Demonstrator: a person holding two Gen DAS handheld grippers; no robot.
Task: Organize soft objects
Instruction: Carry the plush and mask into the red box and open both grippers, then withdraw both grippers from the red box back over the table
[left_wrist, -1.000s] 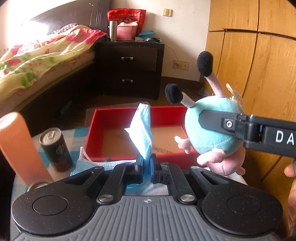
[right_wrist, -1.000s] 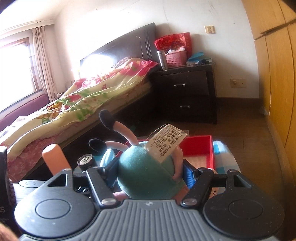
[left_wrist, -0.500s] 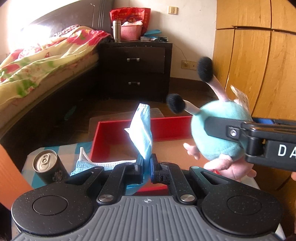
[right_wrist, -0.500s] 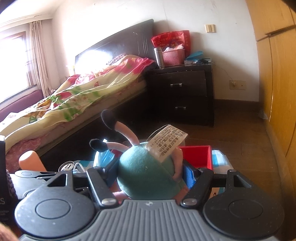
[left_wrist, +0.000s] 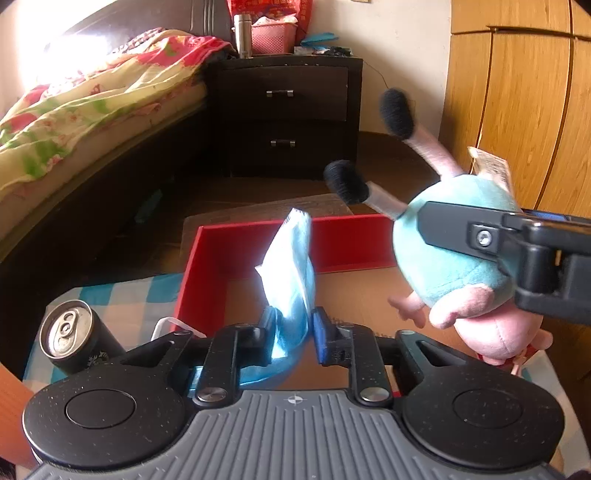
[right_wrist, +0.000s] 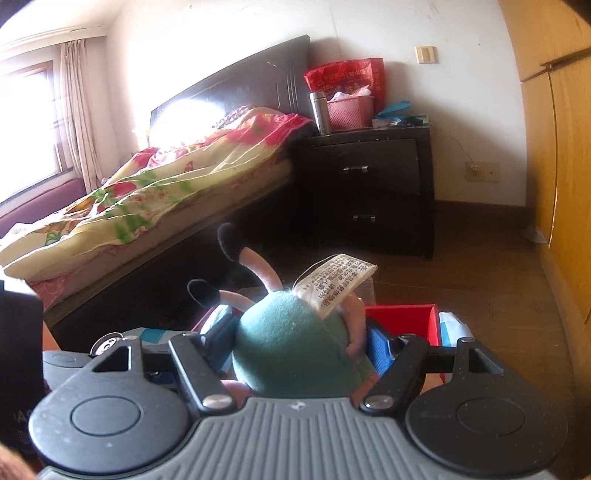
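Left gripper (left_wrist: 293, 328) jaws opening, releasing blue face mask (left_wrist: 291, 266), mask standing between pads over red box (left_wrist: 221, 258). Right gripper (right_wrist: 299, 339) clamping teal plush toy (right_wrist: 291, 347), hovering beside box. Likely next: lowering plush inside box, then letting go.

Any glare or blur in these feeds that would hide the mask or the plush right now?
Left wrist view: glare whites out the headboard; the mask and plush are slightly soft but readable, fisheye bends the wardrobe. Right wrist view: window and headboard blown out; plush clear, its ears a bit blurred.
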